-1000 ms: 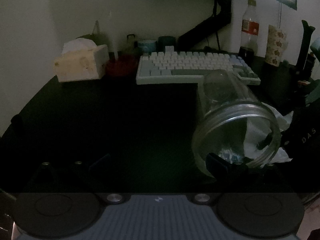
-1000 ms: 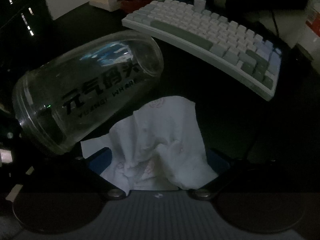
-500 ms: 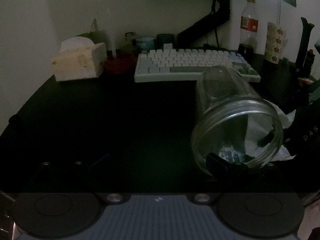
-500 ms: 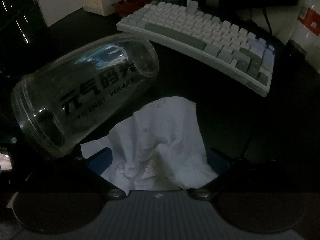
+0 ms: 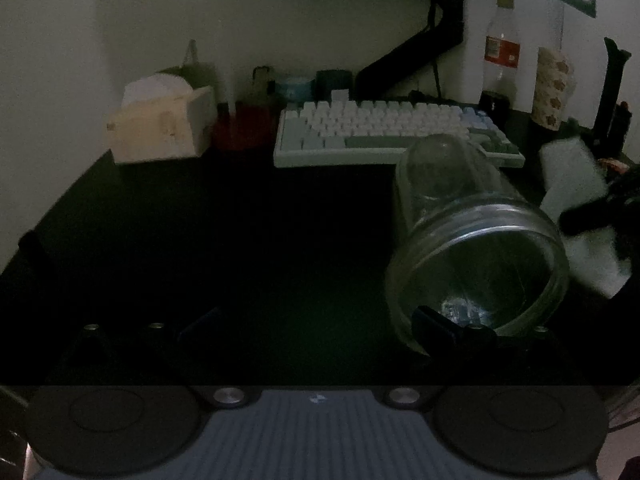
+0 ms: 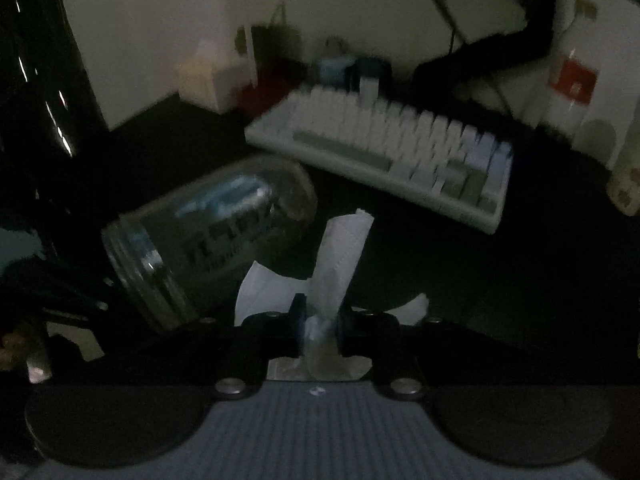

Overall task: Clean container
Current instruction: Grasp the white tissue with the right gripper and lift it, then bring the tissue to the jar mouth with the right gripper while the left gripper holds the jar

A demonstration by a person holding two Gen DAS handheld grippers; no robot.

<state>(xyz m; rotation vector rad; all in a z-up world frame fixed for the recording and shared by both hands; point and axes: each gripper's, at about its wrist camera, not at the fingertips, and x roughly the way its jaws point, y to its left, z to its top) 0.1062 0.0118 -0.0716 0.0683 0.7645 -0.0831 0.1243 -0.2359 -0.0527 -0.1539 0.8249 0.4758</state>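
A clear glass jar (image 5: pixel 472 240) with black lettering lies tilted, its mouth toward the left wrist camera. My left gripper (image 5: pixel 316 320) is wide open; its right finger (image 5: pixel 436 326) sits at the jar's rim and seems to carry it, while the left finger stands far off. In the right wrist view the jar (image 6: pixel 212 236) is at the left. My right gripper (image 6: pixel 320 320) is shut on a white tissue (image 6: pixel 340 256), which stands up pinched between the fingers, just right of the jar. The tissue shows at the right edge of the left wrist view (image 5: pixel 576 196).
A white keyboard (image 5: pixel 384 132) lies behind the jar on the black desk (image 5: pixel 200 240). A tissue box (image 5: pixel 160 128), a red container (image 5: pixel 240 128), a cola bottle (image 5: pixel 500 60) and a patterned paper cup (image 5: pixel 552 88) stand along the back wall. A monitor arm (image 5: pixel 420 40) rises behind.
My right gripper has closed on the tissue and lifted it, so it now stands bunched up. The right wrist view has tilted up. The jar has barely shifted in the left gripper.
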